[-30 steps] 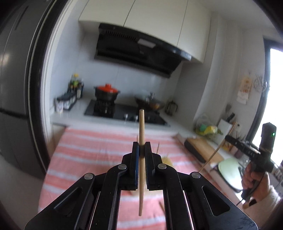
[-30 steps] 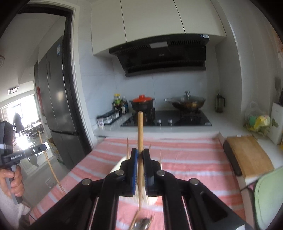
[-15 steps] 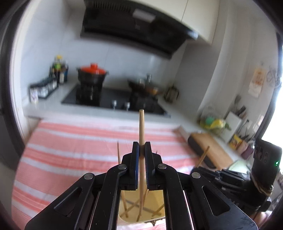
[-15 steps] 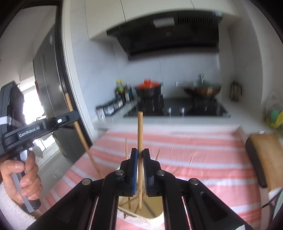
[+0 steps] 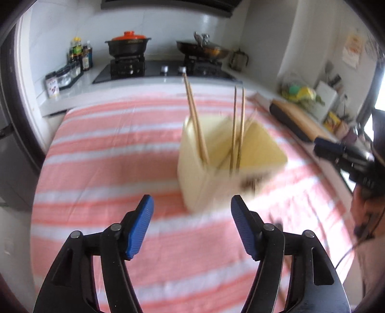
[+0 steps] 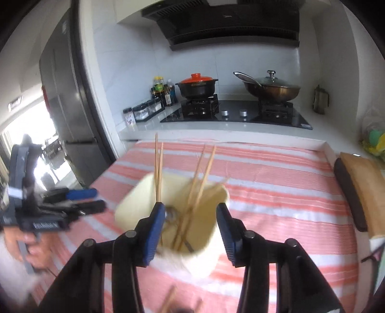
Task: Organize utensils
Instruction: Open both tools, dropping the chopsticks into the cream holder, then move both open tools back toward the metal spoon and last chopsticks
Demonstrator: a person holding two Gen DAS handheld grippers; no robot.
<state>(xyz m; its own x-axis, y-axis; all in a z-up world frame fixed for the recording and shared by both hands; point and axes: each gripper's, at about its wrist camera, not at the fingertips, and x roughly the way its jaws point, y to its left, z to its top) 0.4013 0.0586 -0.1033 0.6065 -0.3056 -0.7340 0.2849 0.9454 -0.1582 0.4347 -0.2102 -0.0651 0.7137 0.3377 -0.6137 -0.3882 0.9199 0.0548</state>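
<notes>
My left gripper (image 5: 191,218) is spread wide with nothing between its blue pads, and the cream utensil holder (image 5: 216,163) stands on the striped cloth (image 5: 108,149) just ahead of it, slightly to the right. My right gripper (image 6: 191,225) is also released and empty, hanging just above the holder's near rim. I count at least 4 chopsticks (image 6: 158,168) standing tilted inside the holder, their tips rising past its rim.

White tiled wall (image 6: 134,60), black hood (image 6: 231,21), perhaps a fridge (image 6: 65,101).
</notes>
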